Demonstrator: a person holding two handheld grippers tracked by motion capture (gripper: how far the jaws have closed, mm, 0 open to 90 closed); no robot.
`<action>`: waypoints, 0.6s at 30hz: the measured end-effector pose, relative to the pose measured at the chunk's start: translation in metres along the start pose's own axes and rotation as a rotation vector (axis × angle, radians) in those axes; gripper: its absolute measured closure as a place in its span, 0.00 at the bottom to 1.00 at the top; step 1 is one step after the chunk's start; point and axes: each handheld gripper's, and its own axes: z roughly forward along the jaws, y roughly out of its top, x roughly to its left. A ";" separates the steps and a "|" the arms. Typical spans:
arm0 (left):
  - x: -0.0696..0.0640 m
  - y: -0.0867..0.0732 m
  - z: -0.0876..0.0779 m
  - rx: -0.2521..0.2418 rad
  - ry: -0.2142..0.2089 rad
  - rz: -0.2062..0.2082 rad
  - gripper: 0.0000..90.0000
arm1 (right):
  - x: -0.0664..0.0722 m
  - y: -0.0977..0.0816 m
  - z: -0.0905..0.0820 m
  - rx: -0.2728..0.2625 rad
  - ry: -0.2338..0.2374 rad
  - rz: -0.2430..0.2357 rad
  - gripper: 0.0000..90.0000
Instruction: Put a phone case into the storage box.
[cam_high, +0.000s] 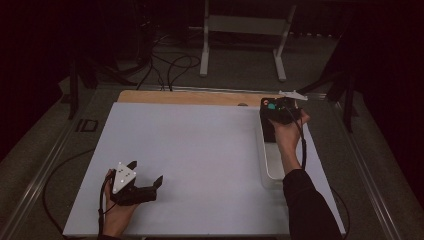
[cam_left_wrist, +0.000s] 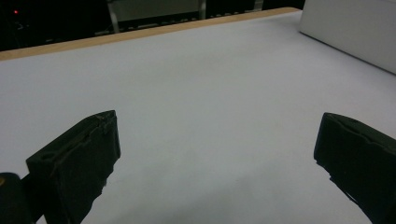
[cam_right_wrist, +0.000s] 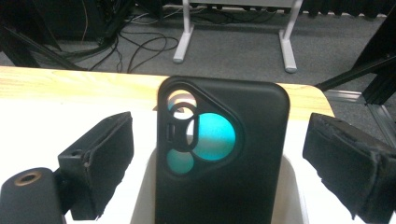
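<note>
Currently, right gripper (cam_right_wrist: 219, 154), jaws wide apart, straddles a black phone case (cam_right_wrist: 224, 154) propped in the white tray (cam_high: 270, 172) at three o'clock; left gripper (cam_high: 146, 172) released, idle at seven; risk: off-centre closing likely tips the case.

phone case (cam_right_wrist: 233, 158): matt black plastic | table (cam_high: 190, 150): smooth white, wood edge

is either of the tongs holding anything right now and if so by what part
Nothing is held. The right tongs stand open on either side of the black phone case in the white tray, not touching it. The left tongs are open over the table.
</note>
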 end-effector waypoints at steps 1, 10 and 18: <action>0.000 0.000 0.000 0.000 0.000 0.000 0.01 | 0.000 0.000 0.000 0.000 -0.002 -0.001 0.10; 0.000 0.000 0.000 0.003 -0.002 -0.001 0.01 | 0.000 0.001 -0.007 -0.001 0.013 -0.013 0.10; 0.001 0.001 -0.001 0.000 0.002 -0.003 0.01 | 0.009 0.001 -0.023 0.001 0.068 -0.063 0.10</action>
